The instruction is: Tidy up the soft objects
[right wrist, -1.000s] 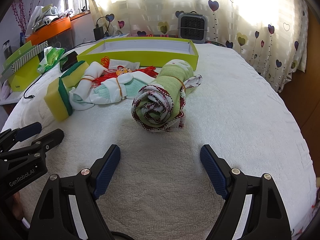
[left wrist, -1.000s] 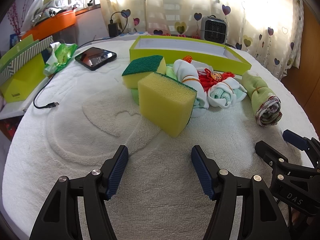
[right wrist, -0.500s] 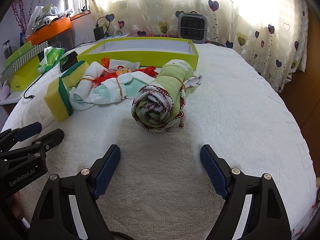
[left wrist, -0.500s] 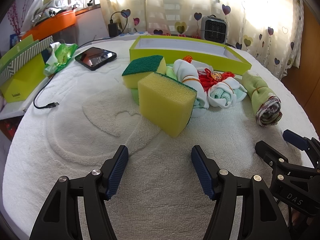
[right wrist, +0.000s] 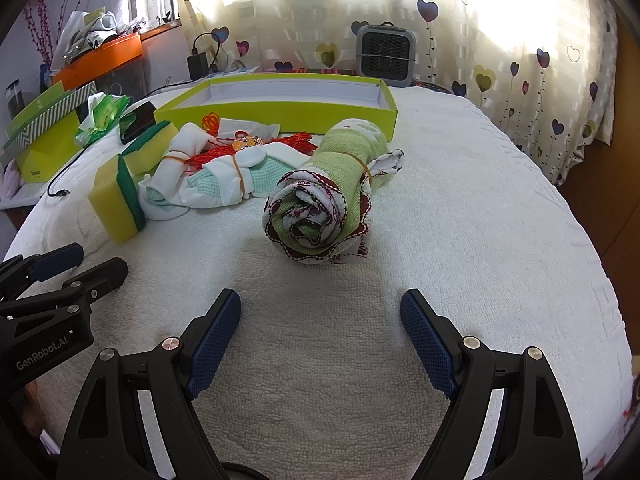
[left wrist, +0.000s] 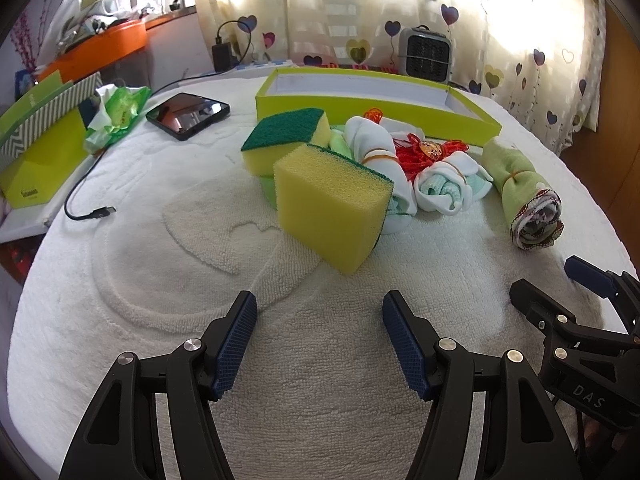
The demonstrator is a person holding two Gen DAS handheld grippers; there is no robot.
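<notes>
I'm looking across the white towel-covered table [right wrist: 460, 208], and by my reading nothing has been sorted yet. The lime-green tray [right wrist: 280, 110] at the far side sits empty, so I judge the whole job is ahead of me. Nearer than the tray, the soft things lie in a loose cluster: the rolled green cloth [right wrist: 328, 196] to the right, the two banded white-and-mint bundles [left wrist: 448, 184] touching in the middle with a red tasselled charm [left wrist: 430, 150] lying over them, and two yellow sponges [left wrist: 332, 204] on the left, one leaning against the pile. My left gripper [left wrist: 320, 336] is spread wide and empty, facing the near sponge; my right gripper [right wrist: 320, 332] is equally spread and empty, lined up on the green roll.
</notes>
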